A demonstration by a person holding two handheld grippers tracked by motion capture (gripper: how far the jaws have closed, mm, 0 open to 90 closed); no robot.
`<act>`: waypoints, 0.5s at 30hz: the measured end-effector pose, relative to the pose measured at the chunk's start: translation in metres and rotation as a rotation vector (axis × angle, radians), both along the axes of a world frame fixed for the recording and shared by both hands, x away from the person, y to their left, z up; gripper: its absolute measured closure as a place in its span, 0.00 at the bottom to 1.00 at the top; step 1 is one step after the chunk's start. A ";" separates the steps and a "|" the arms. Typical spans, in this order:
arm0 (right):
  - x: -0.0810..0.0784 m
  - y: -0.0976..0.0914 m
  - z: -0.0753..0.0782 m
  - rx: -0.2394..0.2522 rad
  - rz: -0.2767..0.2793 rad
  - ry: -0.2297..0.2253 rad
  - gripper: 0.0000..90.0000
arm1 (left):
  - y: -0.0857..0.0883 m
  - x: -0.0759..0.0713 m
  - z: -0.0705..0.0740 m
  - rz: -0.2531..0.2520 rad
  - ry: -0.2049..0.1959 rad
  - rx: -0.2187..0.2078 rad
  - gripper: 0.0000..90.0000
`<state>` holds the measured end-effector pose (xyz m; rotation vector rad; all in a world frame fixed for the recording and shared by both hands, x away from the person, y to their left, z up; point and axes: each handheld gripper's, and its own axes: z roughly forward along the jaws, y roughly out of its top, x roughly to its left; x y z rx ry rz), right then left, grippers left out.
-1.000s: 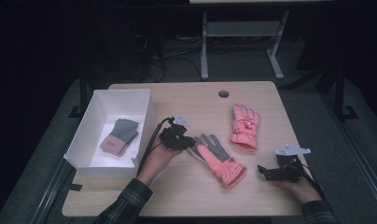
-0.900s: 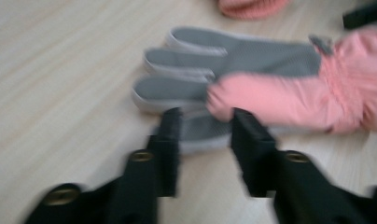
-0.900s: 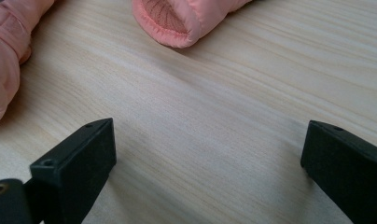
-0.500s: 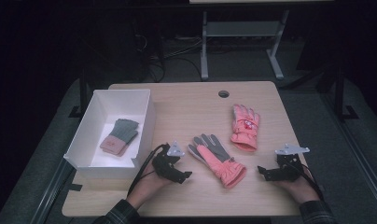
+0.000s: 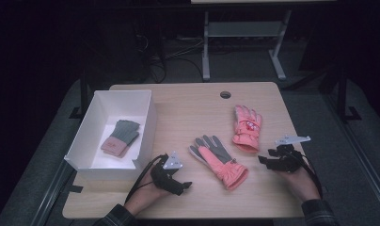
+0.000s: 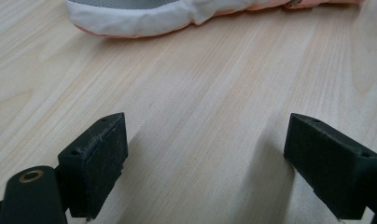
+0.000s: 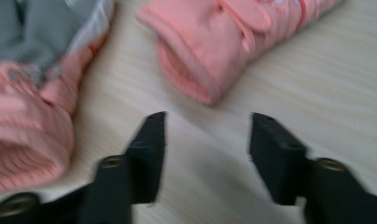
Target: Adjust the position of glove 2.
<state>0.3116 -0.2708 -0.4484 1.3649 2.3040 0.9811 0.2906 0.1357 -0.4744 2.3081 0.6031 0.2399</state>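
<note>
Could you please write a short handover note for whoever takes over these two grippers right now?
Left gripper: jaws have just been opening, now open and empty over bare table.
Right gripper: jaws have just been closing, nothing between them, aimed at the upright pink glove's cuff.
Palm-up glove lies mid-table between the grippers.
Done: one small folded glove lies in the white box.
Left: probably both pink gloves go into the box.
</note>
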 end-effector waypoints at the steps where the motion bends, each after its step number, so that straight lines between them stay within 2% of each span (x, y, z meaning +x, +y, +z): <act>1: 0.003 0.001 0.004 0.011 0.000 0.005 0.65 | 0.000 0.000 -0.001 0.000 -0.003 -0.008 0.14; 4: 0.013 0.004 0.014 0.048 0.013 0.010 0.92 | 0.001 -0.001 -0.003 -0.006 -0.015 -0.031 0.14; 5: 0.017 0.006 0.018 0.051 0.015 -0.001 1.00 | 0.001 -0.001 -0.003 -0.006 -0.017 -0.035 0.14; 9: 0.032 0.012 0.028 0.068 0.040 -0.022 1.00 | 0.001 -0.001 -0.003 -0.006 -0.016 -0.034 0.14; 15: 0.058 0.028 0.034 0.110 0.078 -0.017 1.00 | 0.001 -0.001 -0.003 -0.005 -0.013 -0.032 0.14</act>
